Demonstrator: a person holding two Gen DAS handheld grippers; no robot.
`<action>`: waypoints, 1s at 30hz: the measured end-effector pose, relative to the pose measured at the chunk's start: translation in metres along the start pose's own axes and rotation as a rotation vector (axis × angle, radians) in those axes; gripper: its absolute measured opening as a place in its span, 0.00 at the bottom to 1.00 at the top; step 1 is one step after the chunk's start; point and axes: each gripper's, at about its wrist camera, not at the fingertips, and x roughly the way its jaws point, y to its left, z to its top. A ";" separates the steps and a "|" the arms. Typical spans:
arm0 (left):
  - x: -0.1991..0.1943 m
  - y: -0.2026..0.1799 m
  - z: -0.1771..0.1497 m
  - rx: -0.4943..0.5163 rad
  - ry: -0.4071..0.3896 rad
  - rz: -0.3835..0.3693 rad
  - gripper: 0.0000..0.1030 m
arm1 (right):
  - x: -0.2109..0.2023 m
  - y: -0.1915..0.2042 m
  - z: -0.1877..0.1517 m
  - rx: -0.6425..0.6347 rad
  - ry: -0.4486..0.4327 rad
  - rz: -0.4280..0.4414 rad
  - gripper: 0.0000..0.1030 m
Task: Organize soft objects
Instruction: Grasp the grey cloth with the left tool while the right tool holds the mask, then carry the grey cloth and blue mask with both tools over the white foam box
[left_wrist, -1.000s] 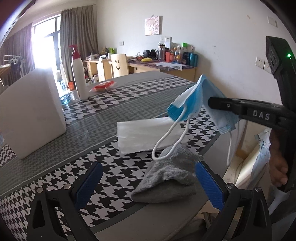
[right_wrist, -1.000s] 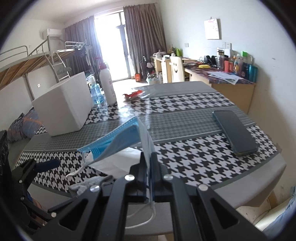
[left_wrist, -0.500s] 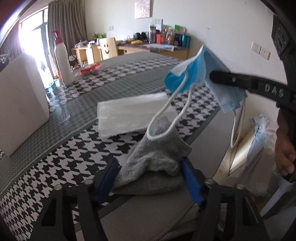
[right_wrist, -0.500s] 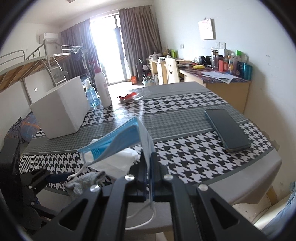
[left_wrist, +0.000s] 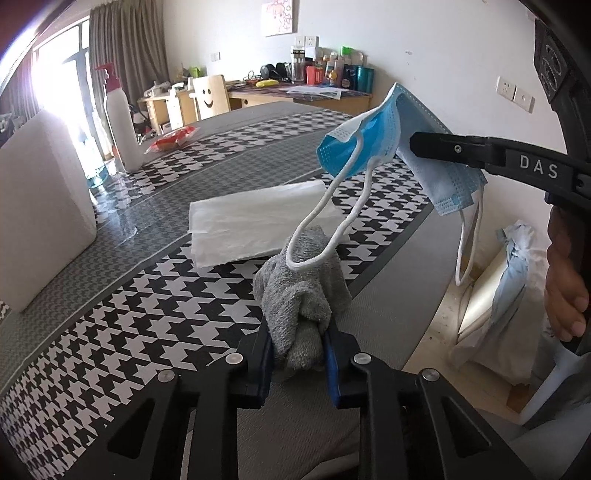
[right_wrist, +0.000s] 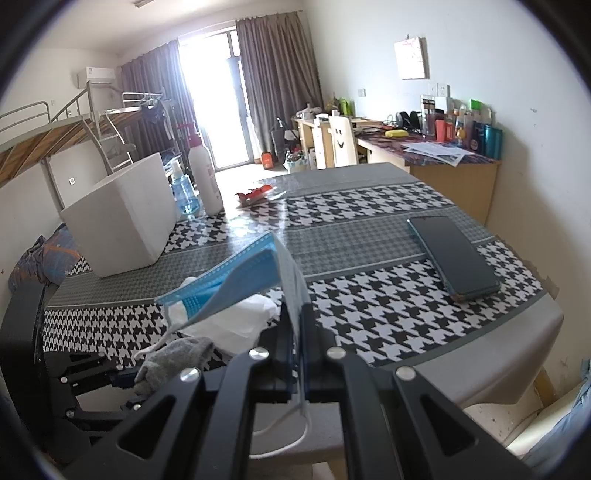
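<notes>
While the right gripper (right_wrist: 298, 321) keeps nothing but a thin fold between its jaws, it holds the blue face mask (left_wrist: 388, 136) up in the air above the near edge of the table (right_wrist: 369, 236), with its jaws pressed fully together on the pleated sheet. I judge the mask is lifted so that it is kept apart from the other soft things during sorting. Its fabric is light and papery, pleated, with a stiff upper edge, and the white elastic ear loop (left_wrist: 325, 229) hangs down as a long limp oval and lies on the top of the gray sock (left_wrist: 303, 291).

The left gripper (left_wrist: 297, 354) is closing on this sock; the blue pads (left_wrist: 331, 365) already squeeze its lower part, so the knit bulges upward in a bunched lump. The sock is thick, fuzzy and easily compressed, which is why the jaws come so narrow. It sits near the table's front edge, and whether it is lifted yet I cannot tell from this low view.

Just behind the sock lies a white folded tissue (left_wrist: 255, 221), flat, soft, with slightly rough edges. The tablecloth is smooth and shiny, with a black and white houndstooth pattern and gray bands. A dark phone (right_wrist: 454, 254) lies flat, well apart on the right side.
</notes>
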 end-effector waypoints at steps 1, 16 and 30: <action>-0.002 0.000 0.000 0.000 -0.004 0.000 0.24 | 0.000 0.000 0.000 0.001 -0.001 0.000 0.06; -0.032 0.009 0.006 -0.008 -0.080 0.034 0.24 | -0.011 0.006 0.009 -0.002 -0.049 0.014 0.06; -0.058 0.037 0.008 -0.090 -0.152 0.146 0.24 | -0.016 0.014 0.020 -0.010 -0.083 0.029 0.06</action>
